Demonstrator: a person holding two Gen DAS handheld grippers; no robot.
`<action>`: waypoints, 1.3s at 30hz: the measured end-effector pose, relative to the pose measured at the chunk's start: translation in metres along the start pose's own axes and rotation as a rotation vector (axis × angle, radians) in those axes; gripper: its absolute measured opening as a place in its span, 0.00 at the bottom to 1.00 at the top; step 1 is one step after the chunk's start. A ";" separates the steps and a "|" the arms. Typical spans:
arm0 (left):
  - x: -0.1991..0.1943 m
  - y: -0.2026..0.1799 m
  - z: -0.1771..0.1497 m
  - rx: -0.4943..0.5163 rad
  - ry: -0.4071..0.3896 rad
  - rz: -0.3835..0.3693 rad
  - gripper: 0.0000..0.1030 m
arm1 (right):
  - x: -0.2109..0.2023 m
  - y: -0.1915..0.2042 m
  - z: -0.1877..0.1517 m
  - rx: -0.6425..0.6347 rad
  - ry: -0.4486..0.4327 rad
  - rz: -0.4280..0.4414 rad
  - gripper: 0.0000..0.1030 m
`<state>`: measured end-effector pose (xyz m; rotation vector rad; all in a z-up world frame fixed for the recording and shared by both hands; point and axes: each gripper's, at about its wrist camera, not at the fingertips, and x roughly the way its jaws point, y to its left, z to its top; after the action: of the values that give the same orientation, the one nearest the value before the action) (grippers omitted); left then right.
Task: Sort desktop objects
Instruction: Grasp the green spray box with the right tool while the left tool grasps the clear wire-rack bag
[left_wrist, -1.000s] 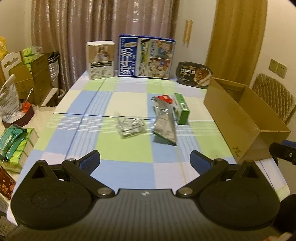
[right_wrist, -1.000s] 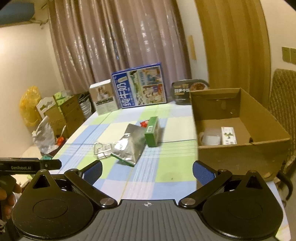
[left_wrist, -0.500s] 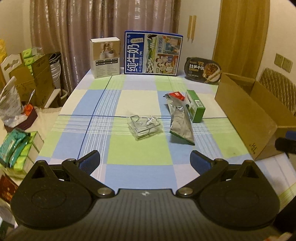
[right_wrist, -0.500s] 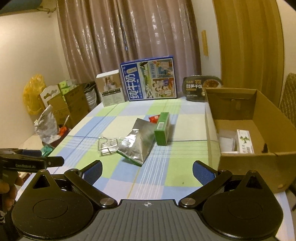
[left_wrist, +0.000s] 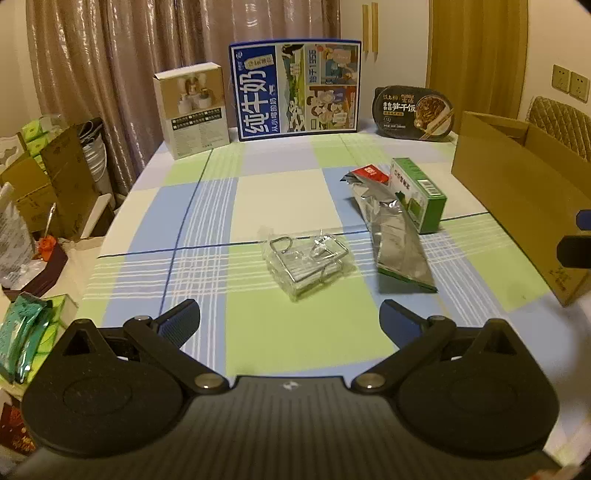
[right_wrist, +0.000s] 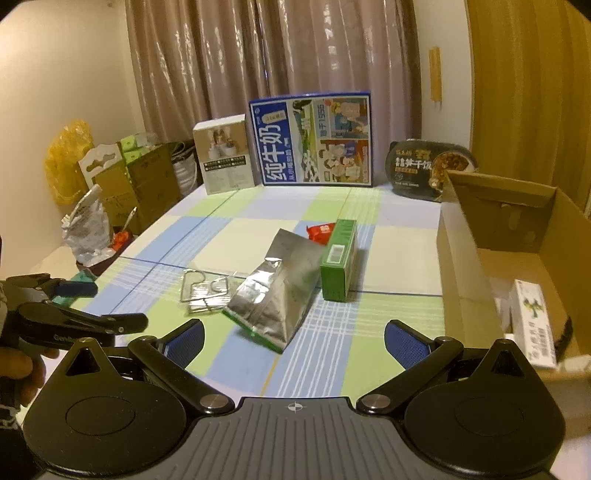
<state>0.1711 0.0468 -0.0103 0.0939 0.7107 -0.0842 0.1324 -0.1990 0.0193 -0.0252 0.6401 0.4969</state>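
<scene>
On the checked tablecloth lie a clear bag of wire clips, a silver foil pouch, a green box and a small red packet. The same clips, pouch, green box and red packet show in the right wrist view. My left gripper is open and empty, just short of the clip bag. My right gripper is open and empty, near the pouch. An open cardboard box stands at the right and holds a white carton.
At the table's far edge stand a beige product box, a large blue milk carton case and a black meal tray. Cardboard boxes and bags crowd the floor at the left. A chair is behind the cardboard box.
Both grippers have moved forward over the table towards the objects, which now appear larger and nearer. Both stay open. Nothing on the table has moved.
</scene>
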 end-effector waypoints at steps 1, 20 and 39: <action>0.007 0.001 0.001 0.002 0.001 -0.003 0.99 | 0.006 -0.002 0.001 0.003 0.004 -0.001 0.98; 0.110 -0.006 0.015 -0.083 -0.022 -0.004 0.99 | 0.106 -0.028 0.025 -0.041 0.027 -0.037 0.98; 0.131 -0.002 0.017 -0.100 0.003 -0.097 0.74 | 0.170 -0.034 0.051 -0.052 0.011 -0.139 0.95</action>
<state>0.2805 0.0368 -0.0834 -0.0365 0.7216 -0.1405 0.2938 -0.1466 -0.0419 -0.1212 0.6309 0.3791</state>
